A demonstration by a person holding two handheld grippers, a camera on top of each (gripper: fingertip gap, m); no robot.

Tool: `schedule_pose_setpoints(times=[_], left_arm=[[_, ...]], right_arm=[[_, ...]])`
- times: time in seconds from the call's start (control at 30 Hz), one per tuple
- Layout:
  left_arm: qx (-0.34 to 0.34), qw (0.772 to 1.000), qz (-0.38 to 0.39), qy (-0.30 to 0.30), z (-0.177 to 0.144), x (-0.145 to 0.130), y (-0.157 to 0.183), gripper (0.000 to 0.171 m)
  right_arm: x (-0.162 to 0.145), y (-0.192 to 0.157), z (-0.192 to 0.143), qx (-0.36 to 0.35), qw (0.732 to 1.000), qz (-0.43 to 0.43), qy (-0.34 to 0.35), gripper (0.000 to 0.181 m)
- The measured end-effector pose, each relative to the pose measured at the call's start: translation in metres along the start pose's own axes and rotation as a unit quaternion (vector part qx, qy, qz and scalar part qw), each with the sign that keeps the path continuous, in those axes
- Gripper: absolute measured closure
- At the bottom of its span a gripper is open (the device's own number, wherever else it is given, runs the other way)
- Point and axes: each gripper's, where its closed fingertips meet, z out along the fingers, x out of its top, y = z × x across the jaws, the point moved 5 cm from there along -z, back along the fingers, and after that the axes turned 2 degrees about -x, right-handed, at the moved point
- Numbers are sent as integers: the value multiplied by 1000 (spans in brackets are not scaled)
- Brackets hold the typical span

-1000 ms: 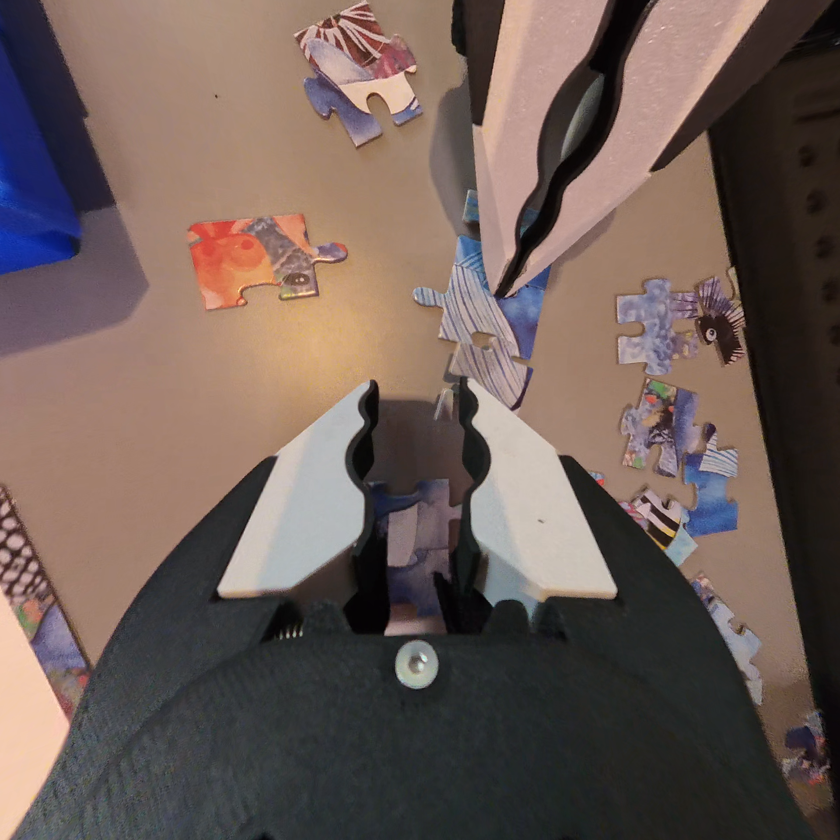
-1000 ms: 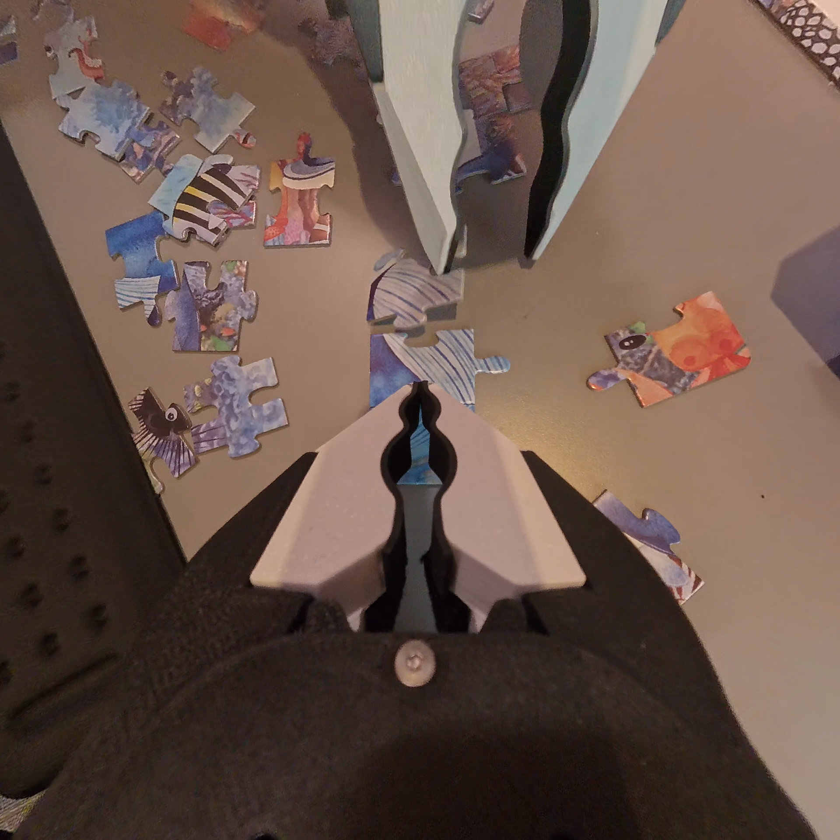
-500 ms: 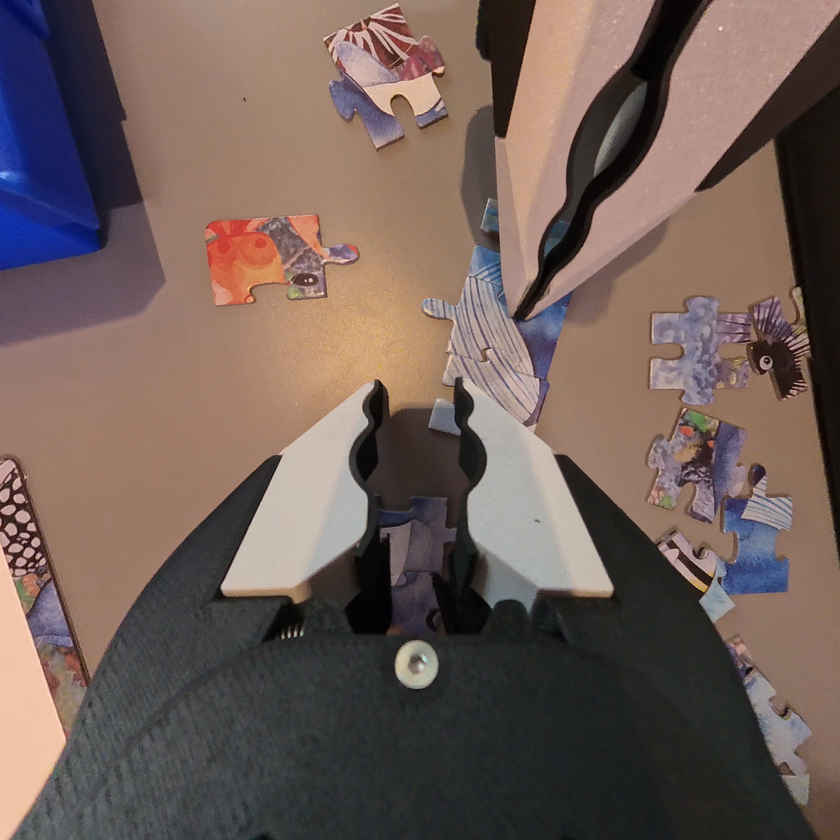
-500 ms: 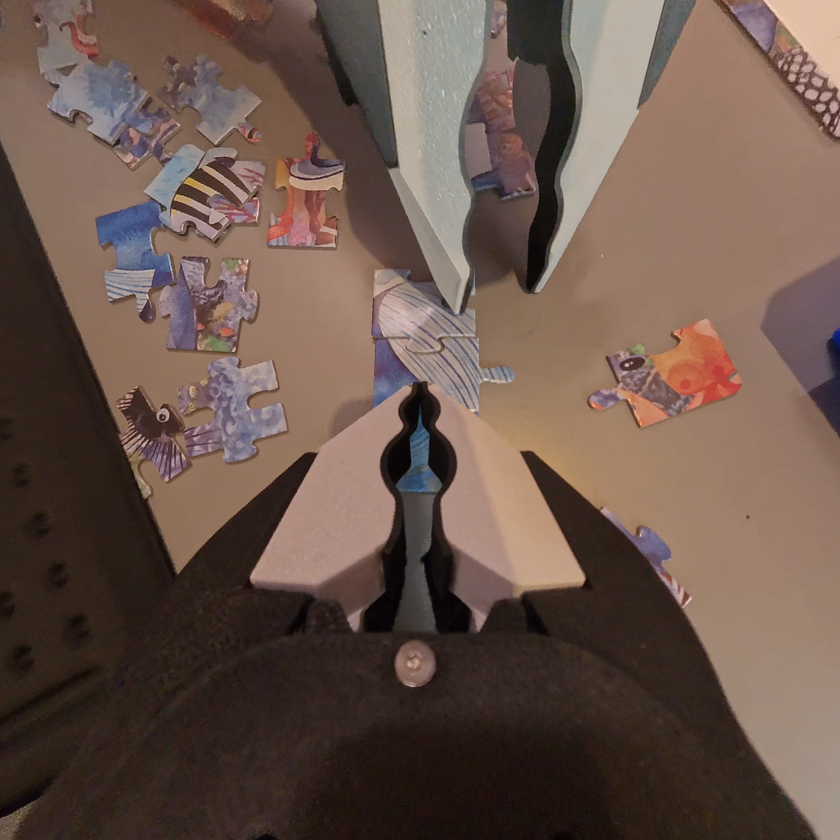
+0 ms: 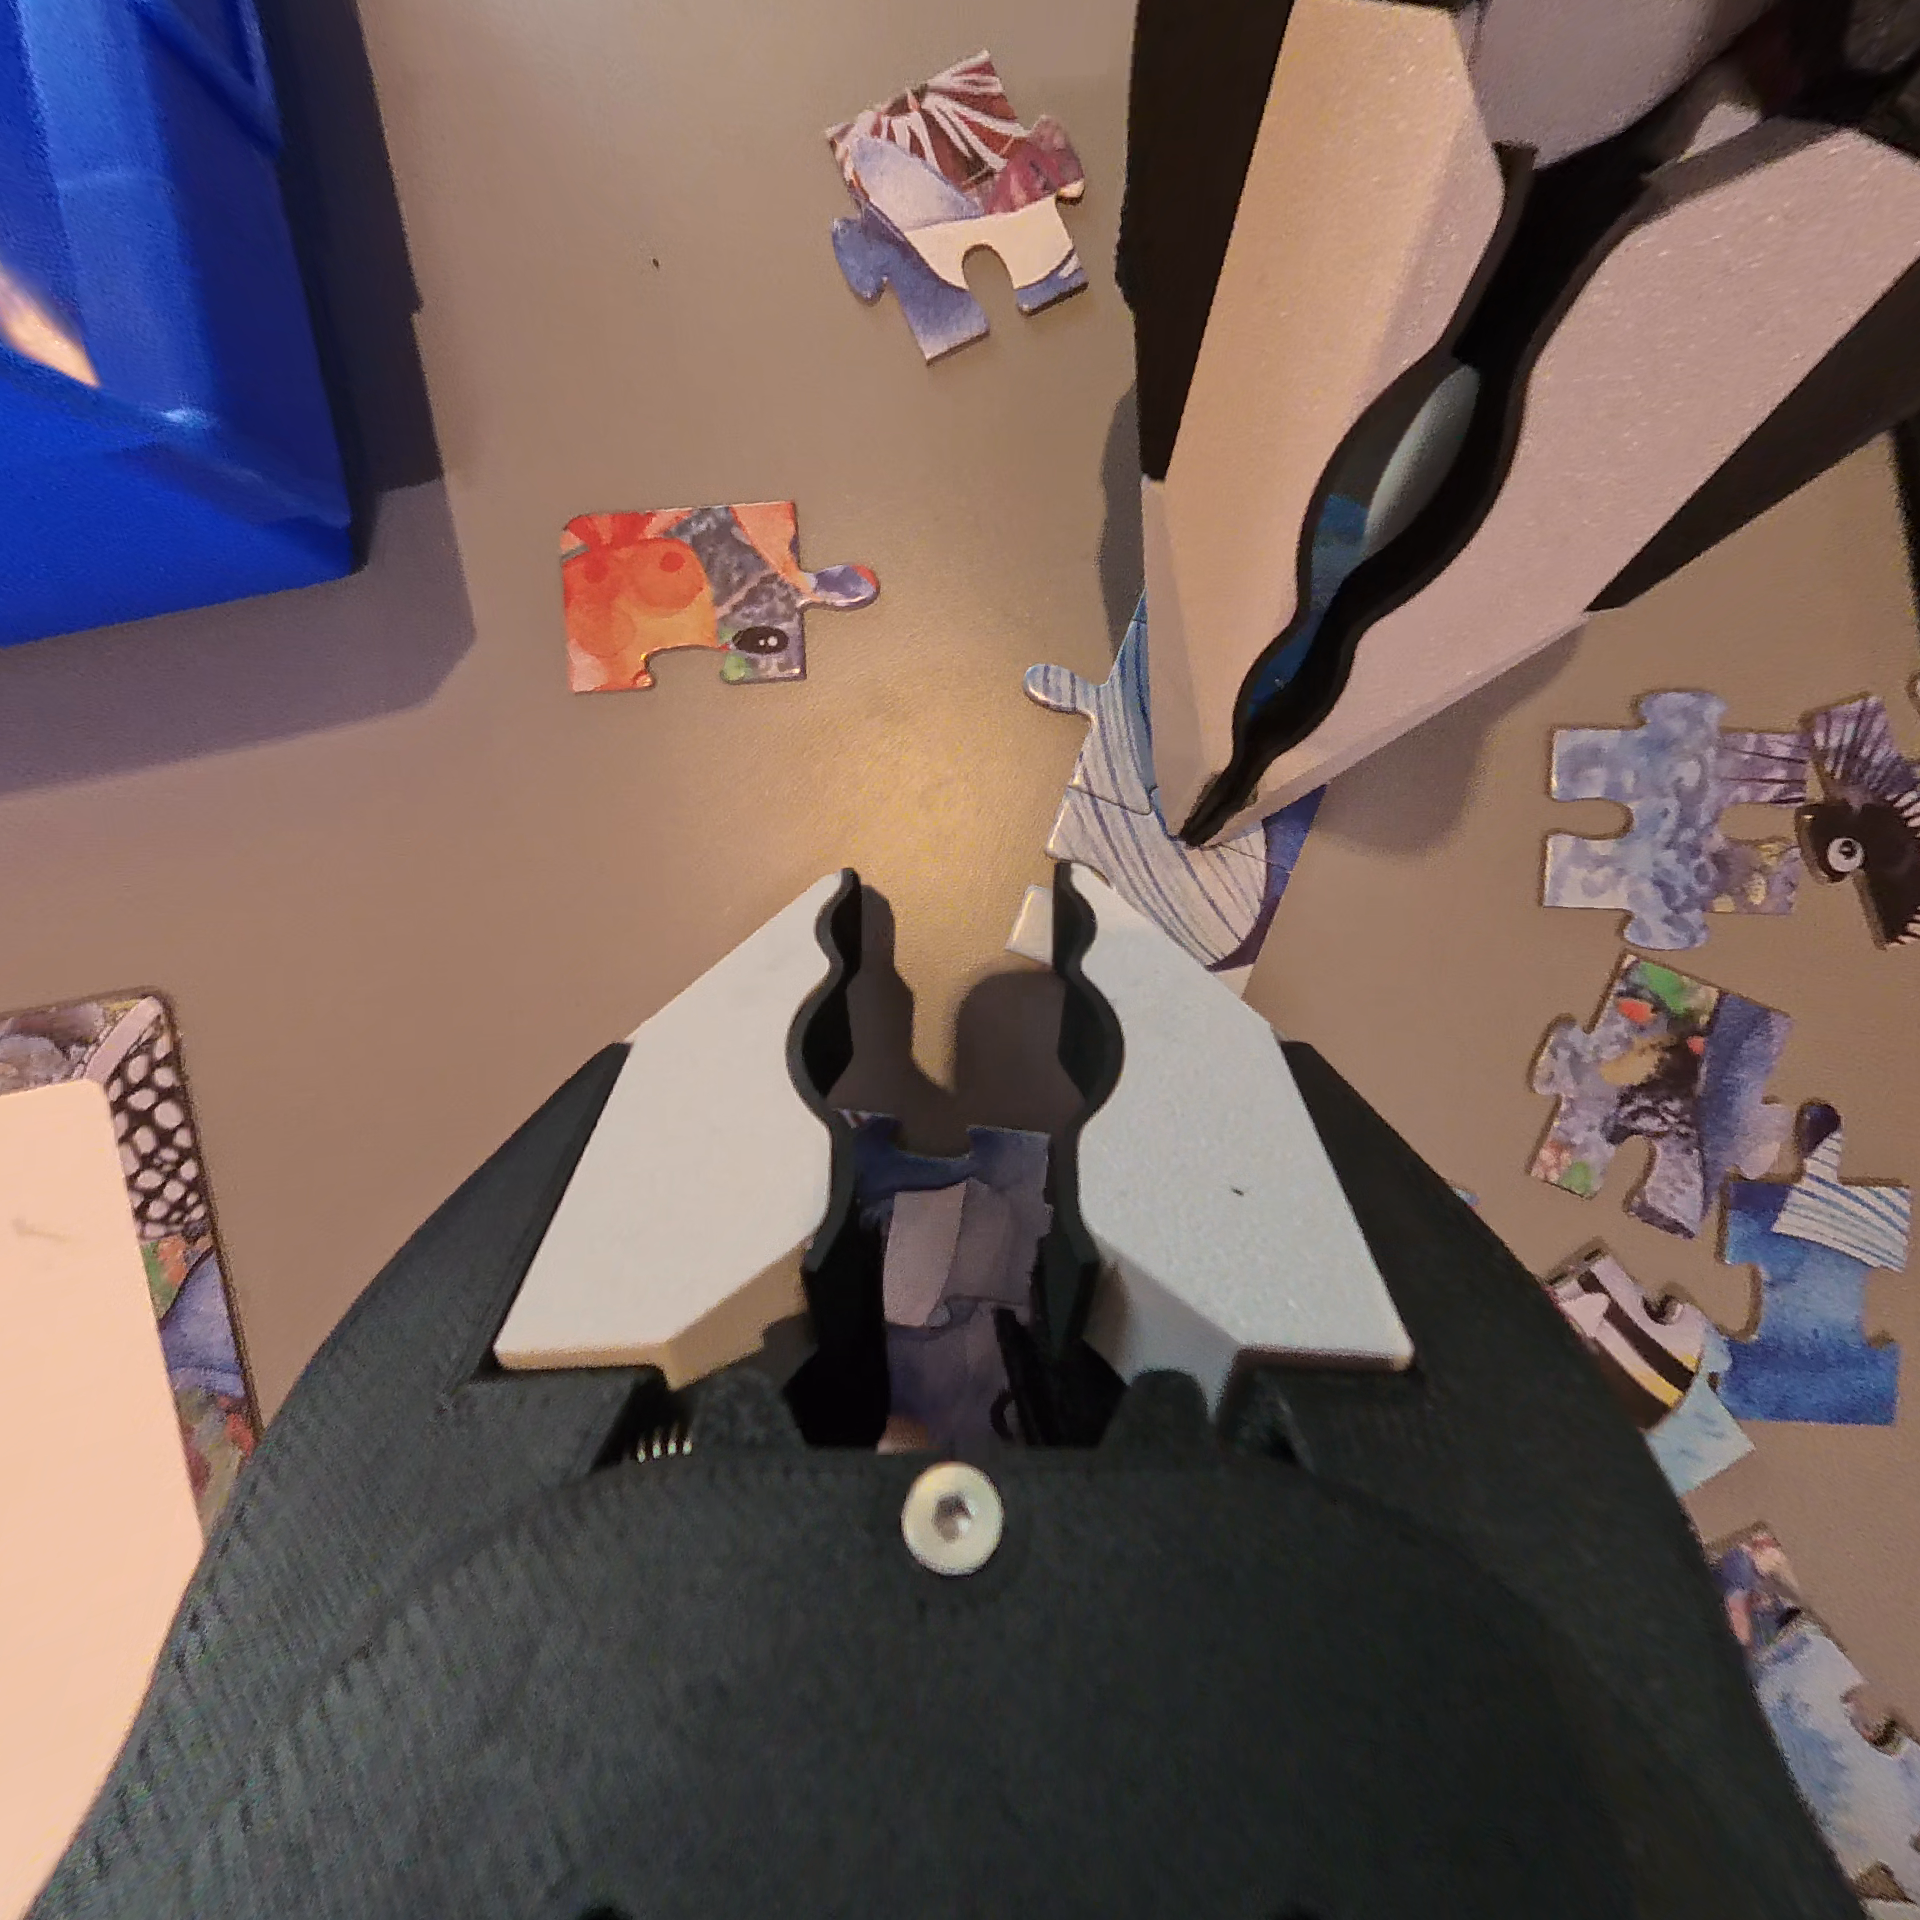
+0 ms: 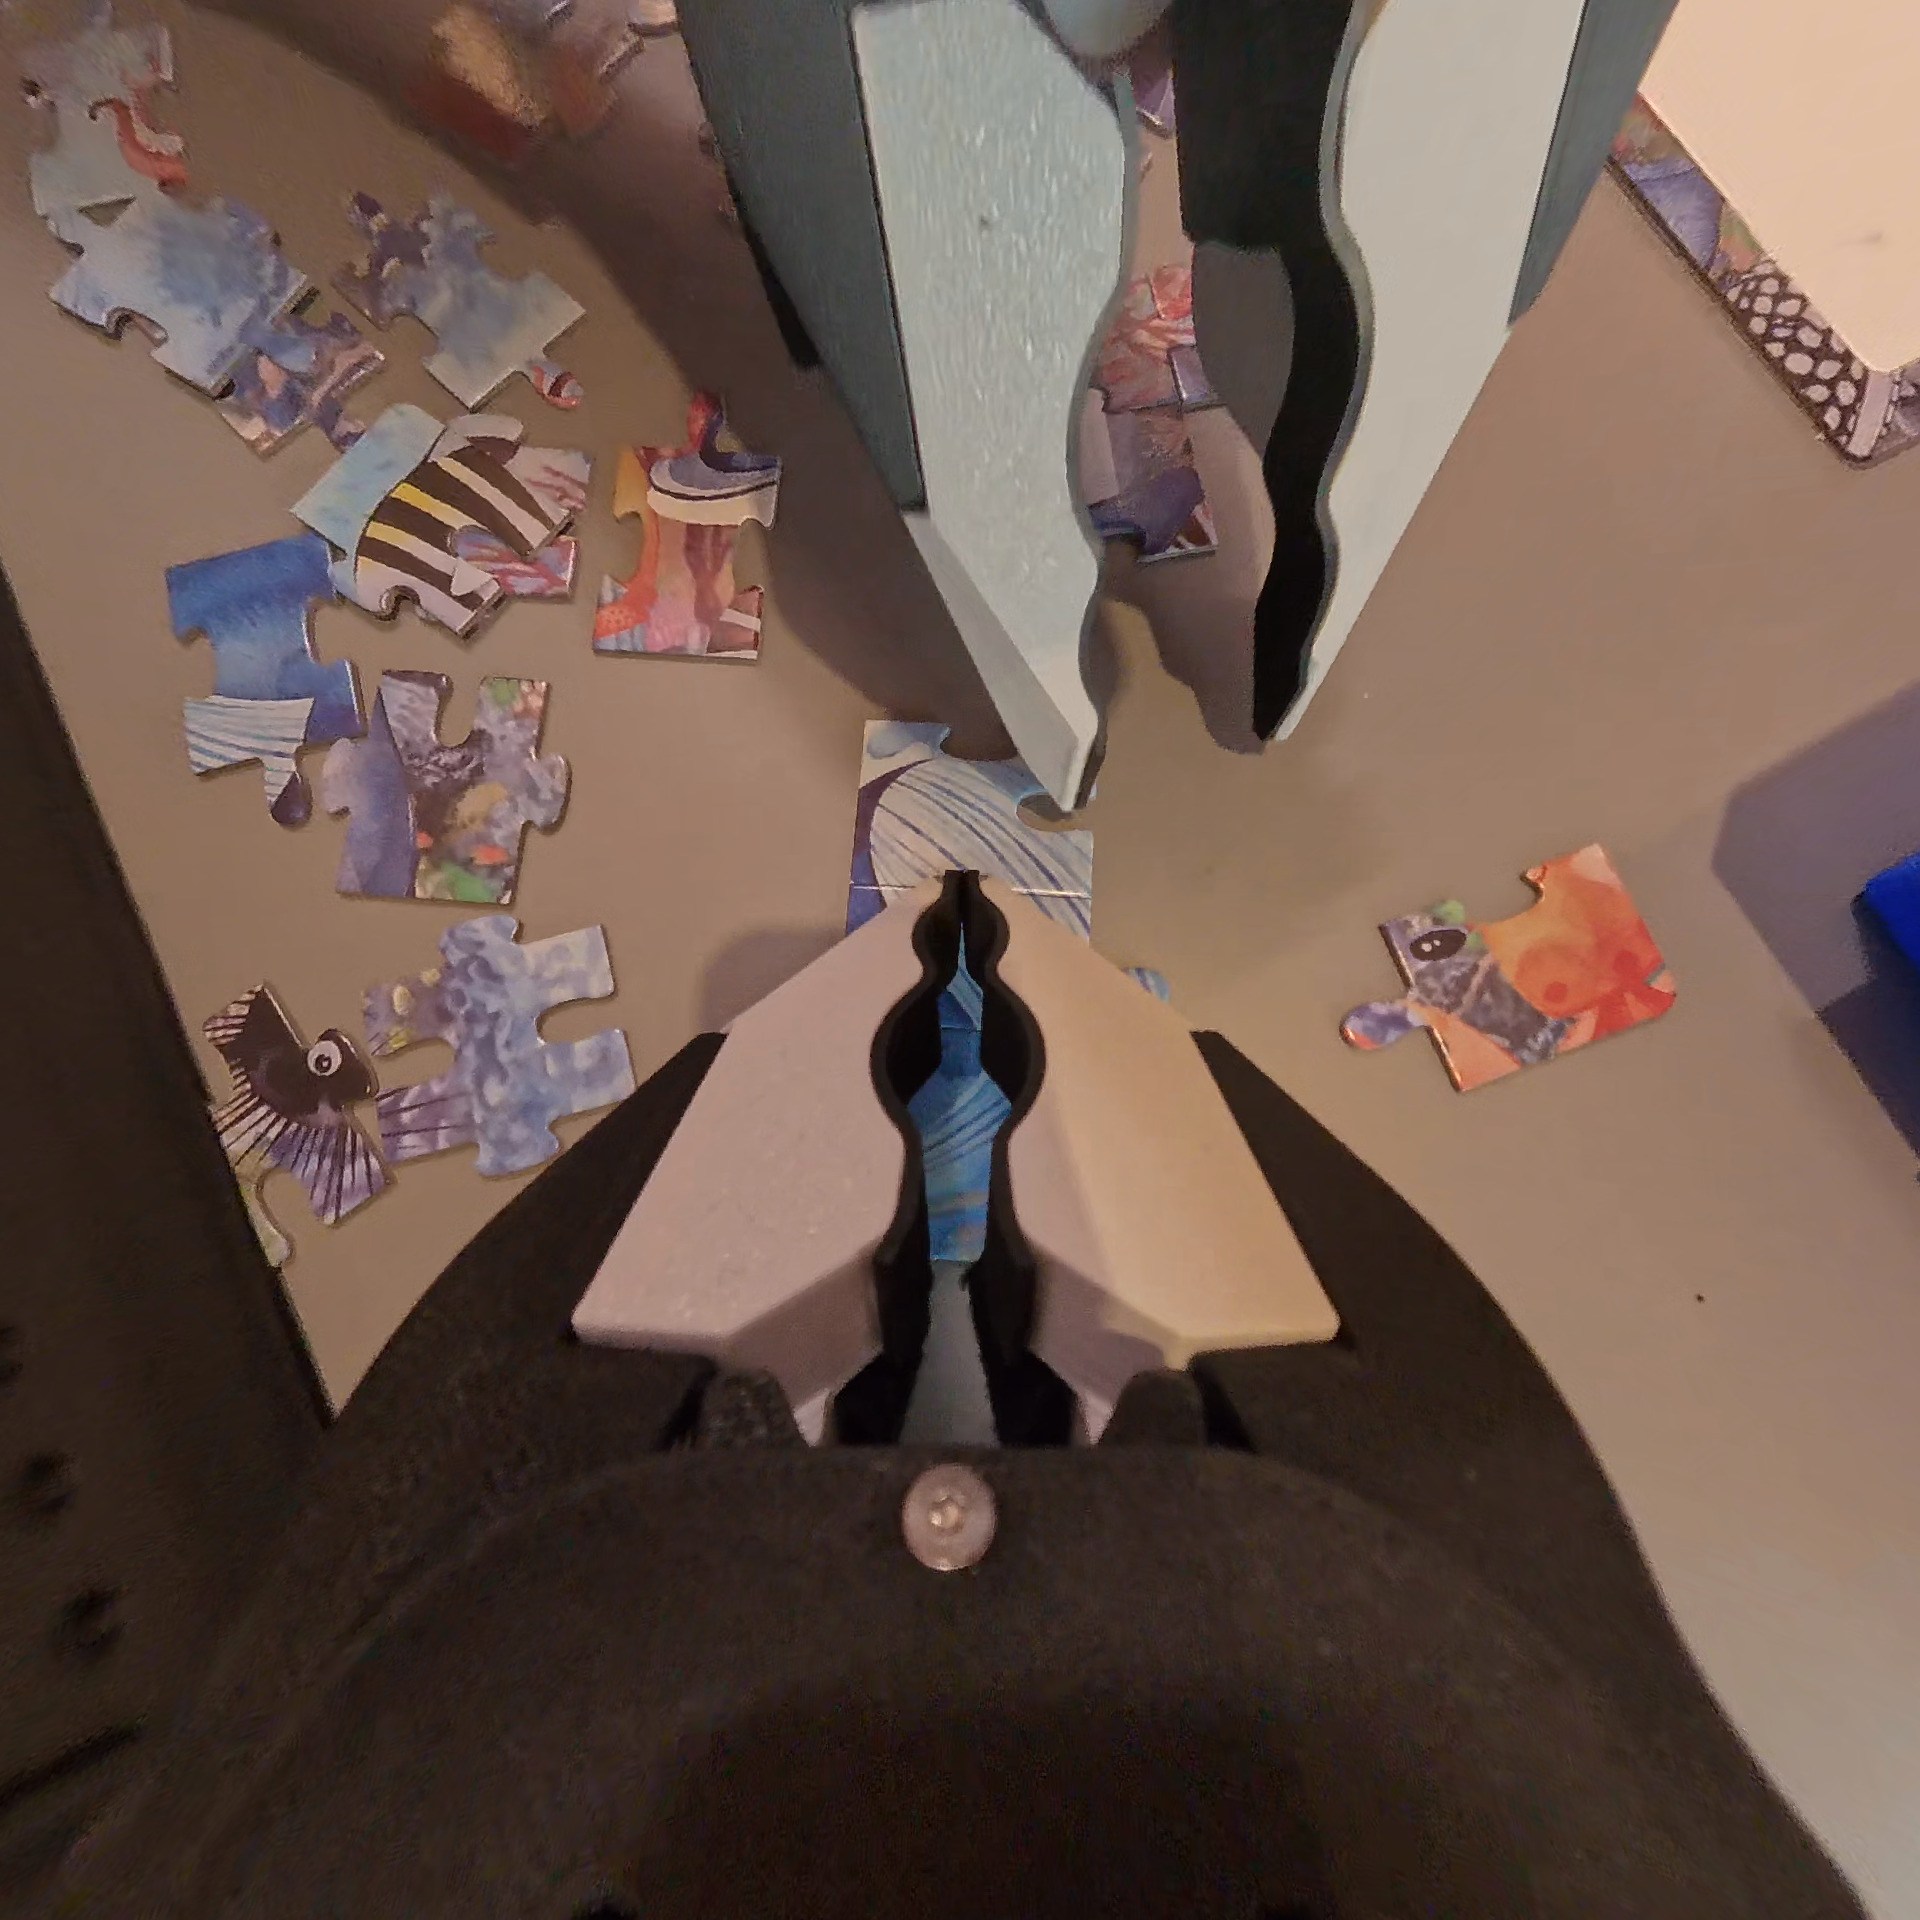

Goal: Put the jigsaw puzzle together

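Two blue striped puzzle pieces (image 5: pixel 1195 904) lie joined on the tan table; they also show in the right wrist view (image 6: pixel 966 831). My right gripper (image 6: pixel 961 883) is shut and empty, its tip resting on the seam between them; in the left wrist view it (image 5: pixel 1195 831) comes down from the upper right. My left gripper (image 5: pixel 956 894) is open and empty. Its right fingertip is at the near edge of the striped pair. In the right wrist view it (image 6: pixel 1174 758) comes down from the top. A bluish piece (image 5: pixel 956 1195) lies on the table under its fingers.
An orange piece (image 5: pixel 686 597) and a maroon-and-white piece (image 5: pixel 956 208) lie to the left. Several loose pieces (image 6: pixel 416 727) lie beside a dark perforated panel (image 6: pixel 104 1039). A blue box (image 5: pixel 156 312) and the patterned puzzle frame (image 5: pixel 156 1122) are on the left. It is some 6 centimetres from my left tips to the bluish piece (image 5: pixel 956 1195).
The two striped pieces were apart and now sit joined. My left gripper moved toward them and my right gripper's tip moved onto their seam.
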Motion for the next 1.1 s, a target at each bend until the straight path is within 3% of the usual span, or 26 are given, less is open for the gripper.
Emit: schedule_pose_setpoints(times=[0.23,0.33,0.5,0.6,0.67,0.7,0.73,0.87,1.1], left_arm=[[5,1000,1,7,-27,-7,13,135],[13,1000,1,3,-43,-14,21,134],[32,999,-4,-17,-71,-35,32,130],[35,999,-20,-22,-84,-54,41,128],[40,998,-26,-27,-91,-67,48,128],[44,998,-29,-30,-94,-74,51,128],[44,998,-34,-31,-95,-80,55,128],[40,998,-49,-31,-98,-100,69,126],[26,999,-38,-14,-98,-108,95,124]], right_arm=[[15,2,-15,-11,998,8,53,181],[2,2,-1,-11,1000,3,-4,181],[6,3,-14,-36,999,4,11,181],[5,4,-28,-46,998,35,18,148],[2,2,-27,-39,998,44,16,139],[-1,2,-23,-40,998,52,3,123],[-5,2,-17,-40,997,57,-21,120],[-6,-4,-8,-30,997,40,-52,137],[-14,-15,-20,23,993,-35,-109,137]])
